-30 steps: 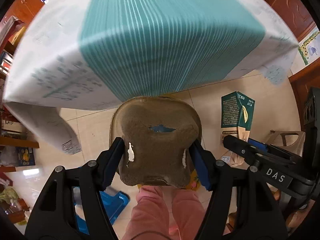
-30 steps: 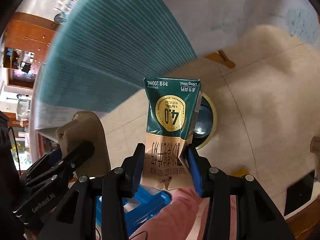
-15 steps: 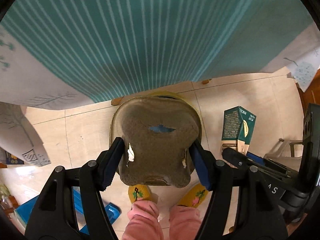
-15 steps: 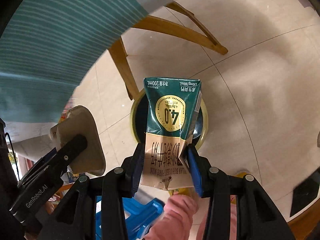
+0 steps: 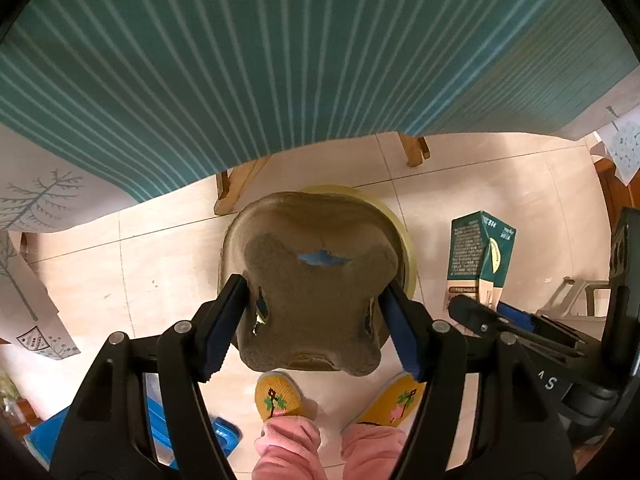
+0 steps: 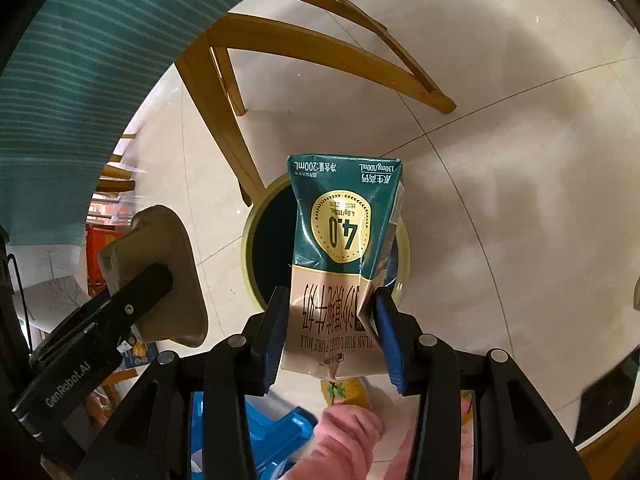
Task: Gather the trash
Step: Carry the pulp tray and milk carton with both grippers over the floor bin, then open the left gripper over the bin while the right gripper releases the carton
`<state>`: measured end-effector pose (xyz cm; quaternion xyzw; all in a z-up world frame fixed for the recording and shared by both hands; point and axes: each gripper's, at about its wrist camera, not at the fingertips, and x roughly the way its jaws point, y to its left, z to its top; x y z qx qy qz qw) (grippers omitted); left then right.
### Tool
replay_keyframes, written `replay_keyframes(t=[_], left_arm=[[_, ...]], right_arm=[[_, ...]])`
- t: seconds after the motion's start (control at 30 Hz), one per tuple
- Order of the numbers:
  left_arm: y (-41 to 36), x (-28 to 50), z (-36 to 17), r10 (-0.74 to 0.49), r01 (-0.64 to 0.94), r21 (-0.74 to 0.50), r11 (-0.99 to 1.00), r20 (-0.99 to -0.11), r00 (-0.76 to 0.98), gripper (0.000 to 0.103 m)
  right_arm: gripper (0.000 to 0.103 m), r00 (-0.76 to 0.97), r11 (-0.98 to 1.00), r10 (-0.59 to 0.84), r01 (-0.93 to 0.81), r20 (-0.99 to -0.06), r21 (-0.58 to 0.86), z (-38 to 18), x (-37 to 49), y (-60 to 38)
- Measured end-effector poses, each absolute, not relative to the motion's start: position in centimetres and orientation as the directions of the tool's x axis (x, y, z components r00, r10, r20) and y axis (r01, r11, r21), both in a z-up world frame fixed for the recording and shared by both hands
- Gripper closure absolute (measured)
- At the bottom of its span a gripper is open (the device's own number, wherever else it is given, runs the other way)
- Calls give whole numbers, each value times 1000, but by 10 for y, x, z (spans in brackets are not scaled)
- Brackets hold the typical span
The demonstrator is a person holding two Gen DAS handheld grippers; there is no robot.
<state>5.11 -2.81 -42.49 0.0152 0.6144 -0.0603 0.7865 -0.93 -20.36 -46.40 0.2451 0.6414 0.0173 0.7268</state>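
- Trash is hanging right over the bin (image 6: 256, 248), so dropping should be easy.
- Left gripper (image 5: 316, 332) is pinching a brown pulp tray (image 5: 316, 272).
- Right gripper (image 6: 332, 332) is squeezing the milk carton (image 6: 344, 248) above the opening.

beige tiled floor (image 6: 500, 152), wooden table legs (image 6: 224, 92), teal striped tablecloth (image 5: 280, 60).

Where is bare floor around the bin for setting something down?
Bare tile lies right of the bin, out past the chair leg, and left of it toward the tablecloth. Crowded: the near side, with slippers and a blue object.
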Motion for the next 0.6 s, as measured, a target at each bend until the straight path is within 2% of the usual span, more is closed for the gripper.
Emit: replay_keyframes(t=[0.27,0.33,0.37,0.4,0.6], left_arm=[[-31,41,-419,-84,114,-59,992,-971,225,38],[-30,41,-421,-80,110,-56,992,-972,223,32],[-30,42,-423,-80,108,-58,993,-972,220,21],[-29,41,-423,-84,101,-63,993,-972,219,19],[-25,39,-419,-75,77,-59,995,-971,226,19]], right_arm=[[60,179,882,340,281,-923,379,-457,-11,-200],[60,179,882,340,279,-923,379,-458,-9,-200],[60,178,883,340,278,-923,379,-459,-9,-200],[60,178,883,340,279,-924,378,-459,-9,-200],[60,176,883,341,275,-923,379,-461,-5,-197]])
